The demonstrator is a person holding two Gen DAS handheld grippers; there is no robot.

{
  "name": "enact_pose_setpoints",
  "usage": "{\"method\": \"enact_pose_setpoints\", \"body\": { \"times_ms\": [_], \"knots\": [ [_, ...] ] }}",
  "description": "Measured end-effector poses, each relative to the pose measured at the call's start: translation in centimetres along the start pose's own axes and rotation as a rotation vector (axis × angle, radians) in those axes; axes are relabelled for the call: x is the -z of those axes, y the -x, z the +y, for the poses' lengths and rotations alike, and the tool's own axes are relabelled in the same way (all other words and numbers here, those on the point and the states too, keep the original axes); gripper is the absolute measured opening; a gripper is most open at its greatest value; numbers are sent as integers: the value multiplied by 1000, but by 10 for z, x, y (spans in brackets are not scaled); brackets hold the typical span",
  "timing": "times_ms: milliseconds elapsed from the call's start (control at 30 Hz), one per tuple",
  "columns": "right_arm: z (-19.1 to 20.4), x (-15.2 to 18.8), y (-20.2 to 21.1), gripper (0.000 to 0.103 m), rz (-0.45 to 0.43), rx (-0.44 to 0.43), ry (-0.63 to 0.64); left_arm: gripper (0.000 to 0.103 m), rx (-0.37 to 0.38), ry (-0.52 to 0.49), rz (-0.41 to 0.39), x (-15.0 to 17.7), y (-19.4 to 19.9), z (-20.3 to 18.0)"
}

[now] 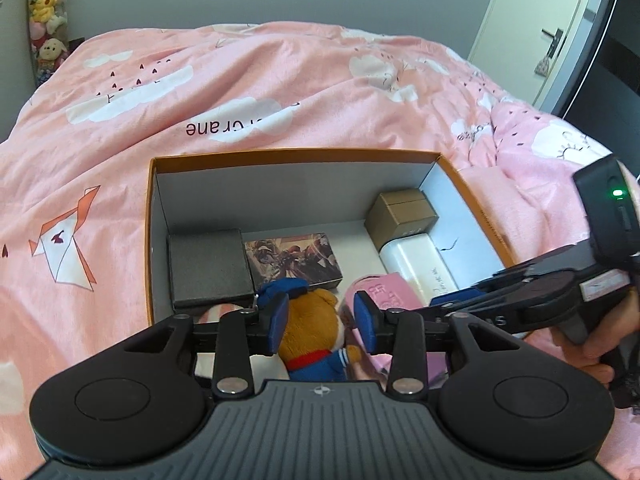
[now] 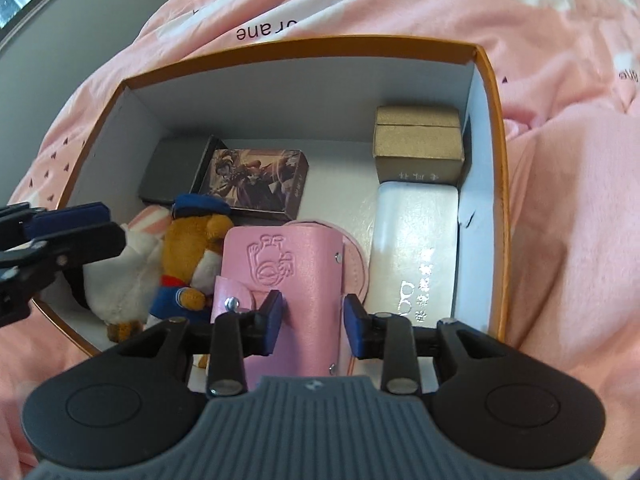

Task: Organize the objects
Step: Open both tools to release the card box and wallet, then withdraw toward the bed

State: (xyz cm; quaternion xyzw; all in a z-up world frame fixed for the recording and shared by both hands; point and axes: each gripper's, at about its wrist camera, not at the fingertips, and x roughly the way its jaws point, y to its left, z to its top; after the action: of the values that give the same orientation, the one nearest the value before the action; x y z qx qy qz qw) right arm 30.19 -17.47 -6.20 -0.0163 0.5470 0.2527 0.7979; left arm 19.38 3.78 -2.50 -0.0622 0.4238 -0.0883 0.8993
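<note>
An orange-rimmed cardboard box [image 1: 292,153] [image 2: 494,128] lies on the bed. Inside are a black box [image 1: 208,266], a picture card box [image 1: 294,256] [image 2: 256,178], a gold box [image 1: 402,208] [image 2: 418,144], a white case [image 1: 416,270] [image 2: 416,248], a brown bear plush in blue [image 1: 310,328] [image 2: 192,256] and a white plush [image 2: 120,268]. My left gripper [image 1: 322,322] stands open around the bear. My right gripper [image 2: 312,322] has its pads against the sides of a pink leather case [image 2: 292,264] [image 1: 384,292], over the box's near end.
The pink patterned duvet [image 1: 280,80] surrounds the box on all sides. Stuffed toys [image 1: 46,12] hang at the far left wall. A door [image 1: 532,32] is at the far right. The right gripper's body [image 1: 560,292] reaches in from the right.
</note>
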Motion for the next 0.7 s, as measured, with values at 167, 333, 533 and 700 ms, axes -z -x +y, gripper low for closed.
{"method": "enact_pose_setpoints", "body": {
  "times_ms": [167, 333, 533, 700],
  "knots": [
    [5, 0, -6, 35, 3, 22, 24, 62, 1, 27, -40, 10, 13, -6],
    [11, 6, 7, 46, -60, 15, 58, 70, -2, 22, -83, 21, 28, -17],
    [25, 26, 54, 68, -248, -3, 139, 78, -54, 15, -181, 36, 48, -33],
    [35, 53, 91, 88, -407, -14, 204, 78, -120, 27, -268, 47, 63, -42]
  ]
}}
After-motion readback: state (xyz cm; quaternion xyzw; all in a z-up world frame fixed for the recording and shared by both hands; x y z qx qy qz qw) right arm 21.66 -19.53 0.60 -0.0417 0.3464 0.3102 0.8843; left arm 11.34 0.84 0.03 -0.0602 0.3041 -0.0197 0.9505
